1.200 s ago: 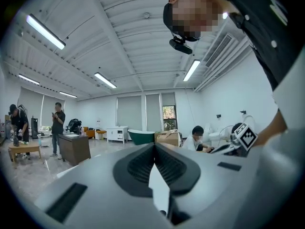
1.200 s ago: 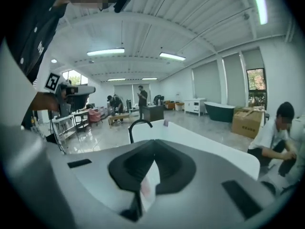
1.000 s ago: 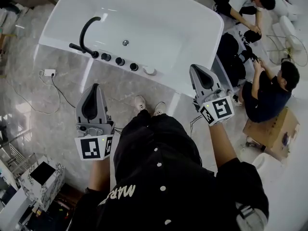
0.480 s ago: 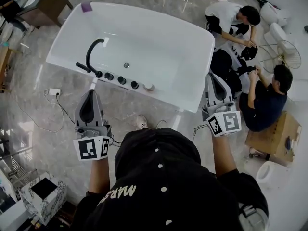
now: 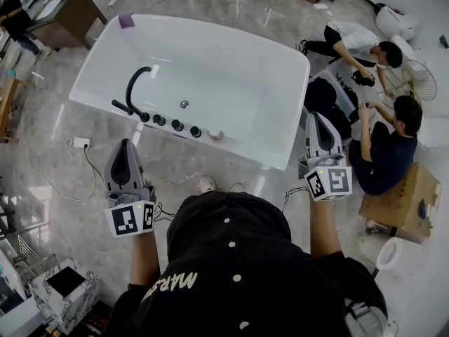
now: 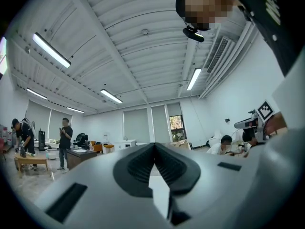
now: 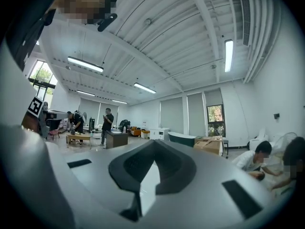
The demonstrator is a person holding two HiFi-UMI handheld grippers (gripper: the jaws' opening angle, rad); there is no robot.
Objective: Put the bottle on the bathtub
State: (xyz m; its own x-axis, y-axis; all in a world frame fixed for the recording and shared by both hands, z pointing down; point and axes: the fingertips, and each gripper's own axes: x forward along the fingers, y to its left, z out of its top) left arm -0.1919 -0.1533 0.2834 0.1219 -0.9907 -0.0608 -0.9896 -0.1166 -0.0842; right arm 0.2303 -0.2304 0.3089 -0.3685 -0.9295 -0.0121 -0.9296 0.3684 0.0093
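**Both Grippers Empty Before the Bathtub**

The left gripper point(image 5: 125, 146) and right gripper point(image 5: 313, 118) are held level, jaws clenched on nothing, presumably because no bottle has been collected yet. Both are carried near the bathtub point(image 5: 245, 149). The bottle cannot be found in any view.
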